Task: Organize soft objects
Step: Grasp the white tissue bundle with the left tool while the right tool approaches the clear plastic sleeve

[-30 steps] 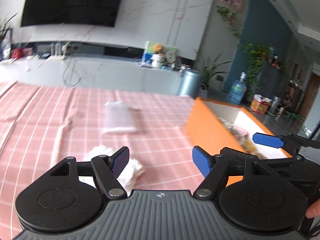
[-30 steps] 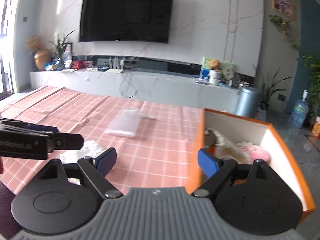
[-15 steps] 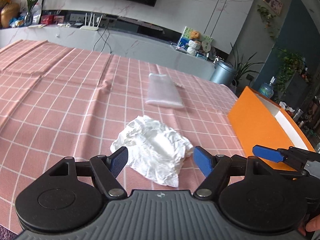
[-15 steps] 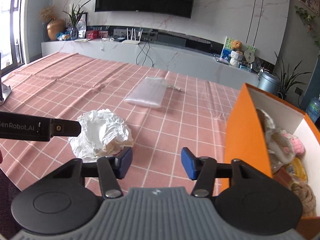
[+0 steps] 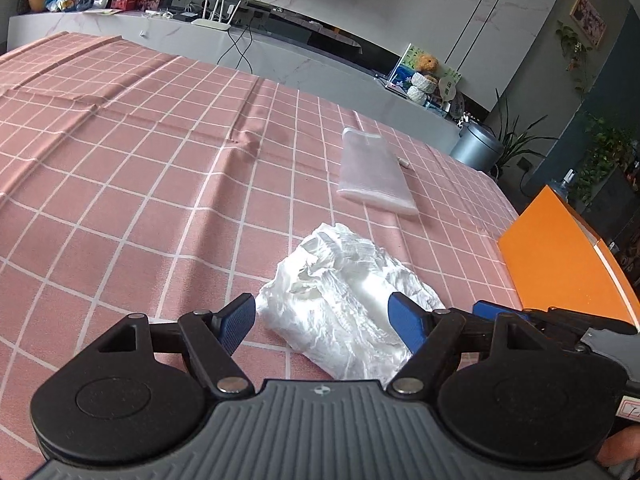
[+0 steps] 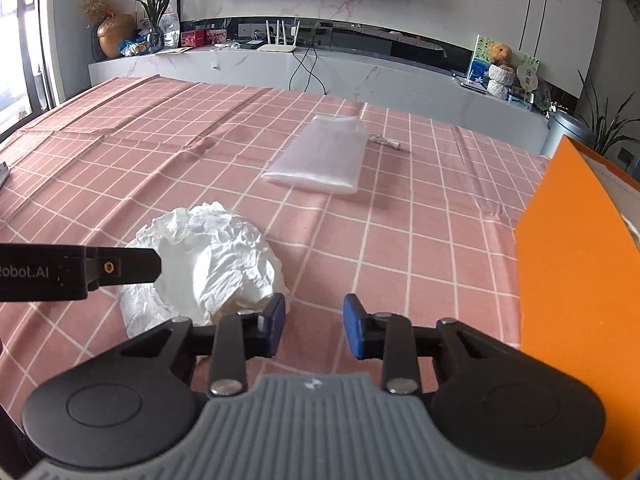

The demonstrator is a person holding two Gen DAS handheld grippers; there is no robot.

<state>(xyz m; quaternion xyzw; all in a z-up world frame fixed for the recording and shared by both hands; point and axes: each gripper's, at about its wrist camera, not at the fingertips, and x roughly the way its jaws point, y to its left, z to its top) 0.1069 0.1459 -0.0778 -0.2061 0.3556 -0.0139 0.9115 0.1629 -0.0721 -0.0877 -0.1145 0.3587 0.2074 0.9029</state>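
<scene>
A crumpled white soft bundle (image 5: 344, 292) lies on the pink checked tablecloth (image 5: 140, 184). My left gripper (image 5: 322, 320) is open, its blue pads on either side of the bundle's near end, low over the cloth. In the right wrist view the bundle (image 6: 208, 264) lies to the left of my right gripper (image 6: 314, 326), which is partly open and empty, its left pad close to the bundle's edge. The orange box (image 6: 576, 280) stands at the right; it also shows in the left wrist view (image 5: 560, 256).
A flat clear plastic bag (image 6: 320, 158) lies further back on the cloth, with a small white scrap (image 6: 386, 141) beside it. A grey counter (image 6: 360, 76) with clutter runs behind the table. The left gripper's arm (image 6: 76, 270) crosses the left of the right wrist view.
Both grippers have dropped and tilted down toward the cloth. The left gripper now straddles the white bundle. The right gripper's pads have closed in partway and the box has slid to the right edge.
</scene>
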